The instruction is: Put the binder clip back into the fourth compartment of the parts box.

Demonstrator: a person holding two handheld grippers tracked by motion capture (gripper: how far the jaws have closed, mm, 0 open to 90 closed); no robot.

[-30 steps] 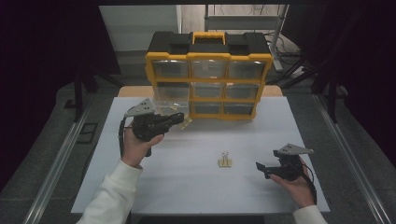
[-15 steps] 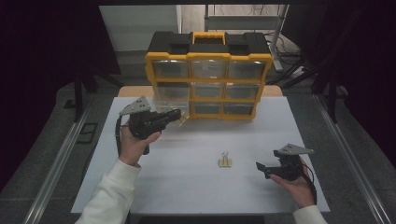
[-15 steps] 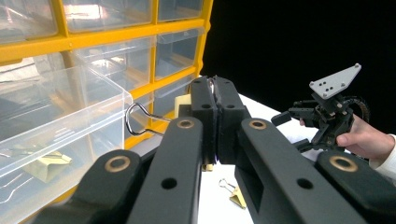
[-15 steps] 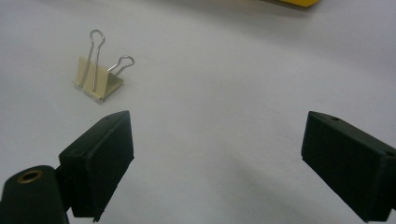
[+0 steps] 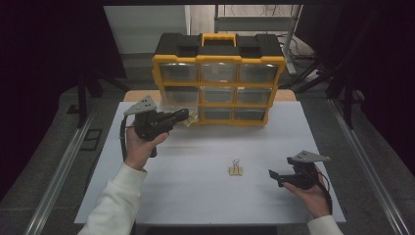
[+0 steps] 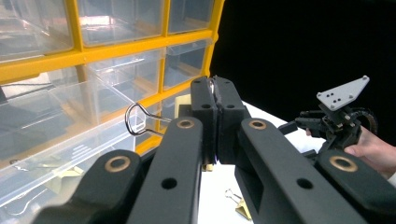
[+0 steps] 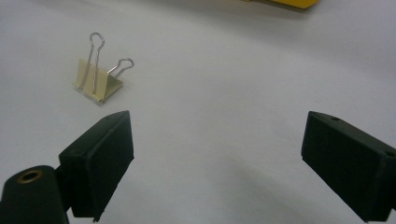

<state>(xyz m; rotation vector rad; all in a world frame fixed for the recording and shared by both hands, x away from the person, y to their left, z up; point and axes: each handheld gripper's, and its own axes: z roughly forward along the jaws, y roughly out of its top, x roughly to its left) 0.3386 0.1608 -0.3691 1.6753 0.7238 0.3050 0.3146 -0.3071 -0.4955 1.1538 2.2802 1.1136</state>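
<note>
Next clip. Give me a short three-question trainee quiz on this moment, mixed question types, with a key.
1. True or false: the right gripper is shut on the binder clip on the table.
2. What does the left gripper hold? A) a screwdriver B) a binder clip C) a drawer handle
3. Fill in: the left gripper is held over an open drawer of the yellow ______.

Key
1. False: its jaws stand wide open, with the clip lying apart from them.
2. B: a wire loop sticks out beside the shut jaws.
3. Organizer.
</note>
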